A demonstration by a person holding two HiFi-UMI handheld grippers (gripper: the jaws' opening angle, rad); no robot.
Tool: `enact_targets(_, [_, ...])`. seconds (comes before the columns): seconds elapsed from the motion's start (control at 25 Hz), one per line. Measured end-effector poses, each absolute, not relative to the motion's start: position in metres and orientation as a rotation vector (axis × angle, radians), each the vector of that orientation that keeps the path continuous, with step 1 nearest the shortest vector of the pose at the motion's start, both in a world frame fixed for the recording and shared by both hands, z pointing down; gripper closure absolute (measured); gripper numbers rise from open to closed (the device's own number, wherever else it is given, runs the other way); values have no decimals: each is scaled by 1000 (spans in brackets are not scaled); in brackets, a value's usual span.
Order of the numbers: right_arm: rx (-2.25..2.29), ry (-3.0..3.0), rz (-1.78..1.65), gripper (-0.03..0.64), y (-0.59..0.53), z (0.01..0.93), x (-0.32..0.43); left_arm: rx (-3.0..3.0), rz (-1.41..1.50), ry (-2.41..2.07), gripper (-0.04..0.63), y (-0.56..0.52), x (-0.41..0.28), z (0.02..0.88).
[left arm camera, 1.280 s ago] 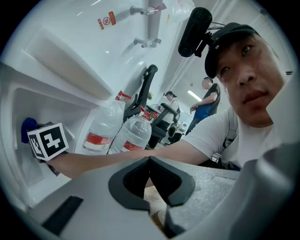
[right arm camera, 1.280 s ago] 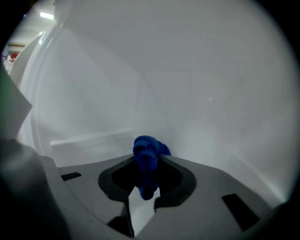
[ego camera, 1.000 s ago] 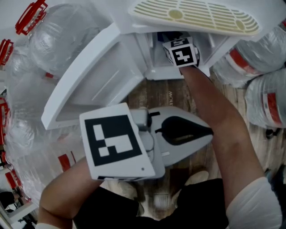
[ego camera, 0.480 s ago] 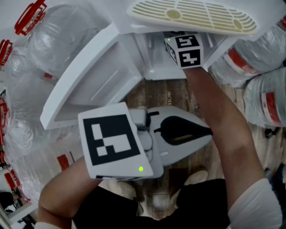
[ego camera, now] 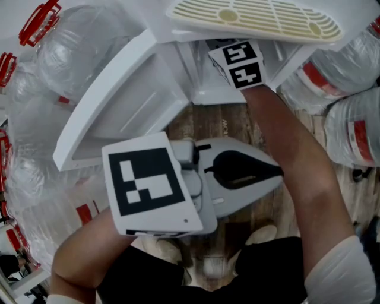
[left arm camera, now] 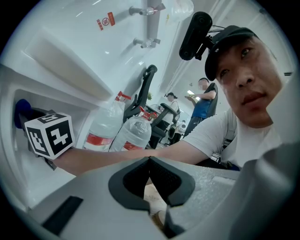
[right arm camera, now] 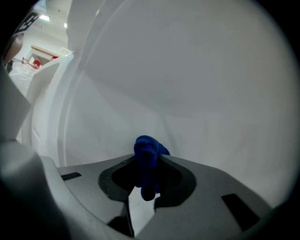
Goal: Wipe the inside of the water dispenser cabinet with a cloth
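**A:** Two sets of tongs here. How do they stand?

**B:** The right tongs (right arm camera: 148, 165) are clamped on a small blue cloth (right arm camera: 146, 151). The wad is pinched between the tips and bulges out just past them.

**A:** And where is that cloth?

**B:** Inside the white water dispenser cabinet (right arm camera: 197, 84). The right gripper view shows only smooth white inner wall ahead of the wad. I cannot tell whether the cloth touches the wall or is just near it.

**A:** What does the head view show?

**B:** The right forearm reaches in under the cream slotted drip tray (ego camera: 255, 18). Only the black-and-white marker cube (ego camera: 237, 64) of those tongs shows at the opening. The white cabinet door (ego camera: 119, 101) is swung open to the left.

**A:** And the left tongs?

**B:** The left tongs (ego camera: 279, 173) are together with nothing between them. They are held low in front of the person's body over the wooden floor (ego camera: 225, 127), well apart from the cabinet opening.

**A:** Anything around the cabinet?

**B:** Clear plastic water bottles with red labels (ego camera: 350, 113) lie on both sides of it.
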State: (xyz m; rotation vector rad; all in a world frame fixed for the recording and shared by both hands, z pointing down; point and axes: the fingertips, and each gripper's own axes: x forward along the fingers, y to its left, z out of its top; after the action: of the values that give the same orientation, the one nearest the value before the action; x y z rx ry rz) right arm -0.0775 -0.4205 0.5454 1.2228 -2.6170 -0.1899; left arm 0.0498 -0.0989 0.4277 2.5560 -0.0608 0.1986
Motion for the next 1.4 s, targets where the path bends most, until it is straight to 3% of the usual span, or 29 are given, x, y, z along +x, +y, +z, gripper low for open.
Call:
enact_targets(0.76, [1024, -2760, -269, 535, -343, 506, -78, 2564, 163, -20, 592, -104, 61, 426])
enact_targets(1.08, [1123, -2693, -251, 535, -388, 532, -51, 2568, 182, -36, 592, -105, 61, 431])
enact_targets(1.4, [1029, -2635, -271, 534, -406, 571, -74, 2547, 203, -66, 592, -106, 57, 436])
